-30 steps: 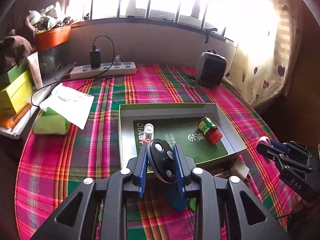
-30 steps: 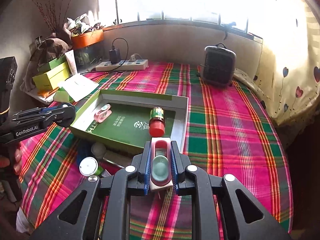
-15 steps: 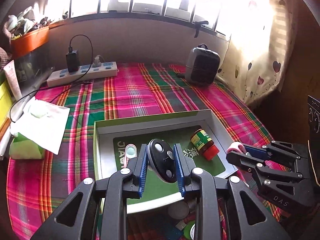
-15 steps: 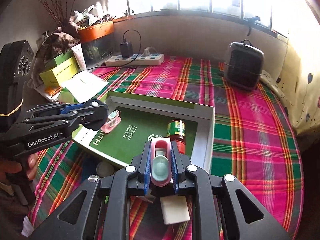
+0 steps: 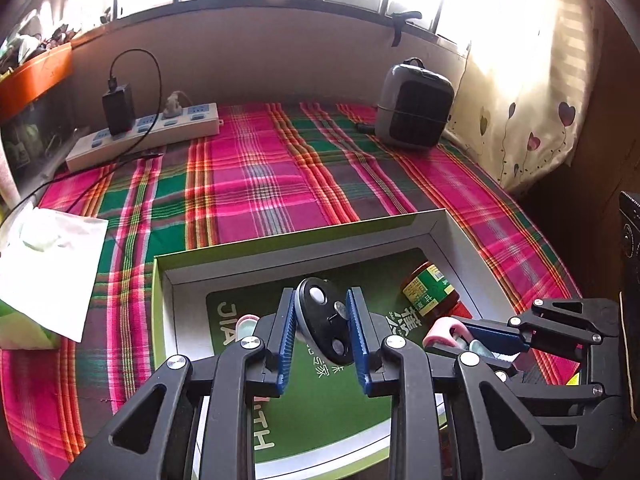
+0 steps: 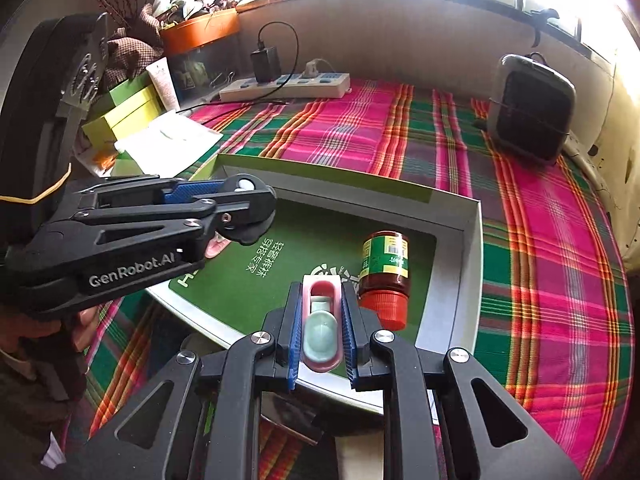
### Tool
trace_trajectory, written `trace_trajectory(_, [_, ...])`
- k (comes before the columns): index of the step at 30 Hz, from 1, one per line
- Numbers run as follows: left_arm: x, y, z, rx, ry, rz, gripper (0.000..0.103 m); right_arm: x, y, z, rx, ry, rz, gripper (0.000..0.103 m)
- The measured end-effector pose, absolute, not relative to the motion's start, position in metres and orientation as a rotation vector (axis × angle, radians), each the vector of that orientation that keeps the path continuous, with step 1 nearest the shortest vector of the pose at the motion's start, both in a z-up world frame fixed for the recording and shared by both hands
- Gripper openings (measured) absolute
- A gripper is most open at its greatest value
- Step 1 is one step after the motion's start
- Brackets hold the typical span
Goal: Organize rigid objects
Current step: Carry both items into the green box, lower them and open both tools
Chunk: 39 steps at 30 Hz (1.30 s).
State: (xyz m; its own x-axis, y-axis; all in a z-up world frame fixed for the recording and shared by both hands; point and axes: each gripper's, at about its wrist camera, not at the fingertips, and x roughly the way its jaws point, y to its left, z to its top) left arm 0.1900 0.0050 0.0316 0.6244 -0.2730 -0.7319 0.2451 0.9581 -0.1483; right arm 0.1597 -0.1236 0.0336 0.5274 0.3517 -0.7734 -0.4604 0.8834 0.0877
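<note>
Jar [image 6: 384,268] and one pink clip [image 5: 245,326] lie boxed in the tray [image 5: 460,240], left claw [image 5: 322,334] gripping a black disc [image 5: 324,320], right claw [image 6: 322,320] clamping another pink clip [image 6: 321,320], both unplaced.

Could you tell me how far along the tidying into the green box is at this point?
Done: a red-capped jar and a pink item already lie in the box. In hand: the left gripper holds a black disc and the right gripper a pink case, both over the box. Left: setting both down.
</note>
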Motion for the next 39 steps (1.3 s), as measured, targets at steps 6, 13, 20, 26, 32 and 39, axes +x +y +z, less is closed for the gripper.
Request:
trace_trajectory(6, [0.196,0.001,0.02,-0.014,0.865,-0.298,0.024,0.166,-0.117,0.028,-0.163,0.907,0.495,0.018])
trace_trajectory(13, [0.199,-0.003,0.014,0.006,0.879,-0.297,0.024,0.17,-0.115,0.018,-0.181,0.93,0.489,0.018])
trace_trajectory(20, [0.2,-0.005,0.009,0.022,0.888,-0.29,0.024,0.17,-0.115,0.013,-0.185,0.943,0.484,0.018])
trace_trajectory(26, [0.2,-0.005,0.008,0.018,0.894,-0.291,0.024,0.17,-0.116,0.012,-0.177,0.944,0.483,0.018])
trace_trajectory(32, [0.201,-0.005,0.008,0.013,0.896,-0.29,0.025,0.17,-0.116,0.013,-0.176,0.94,0.477,0.022])
trace_trajectory(39, [0.201,-0.004,0.007,0.009,0.9,-0.283,0.029,0.17,-0.121,0.014,-0.152,0.936,0.459,0.046])
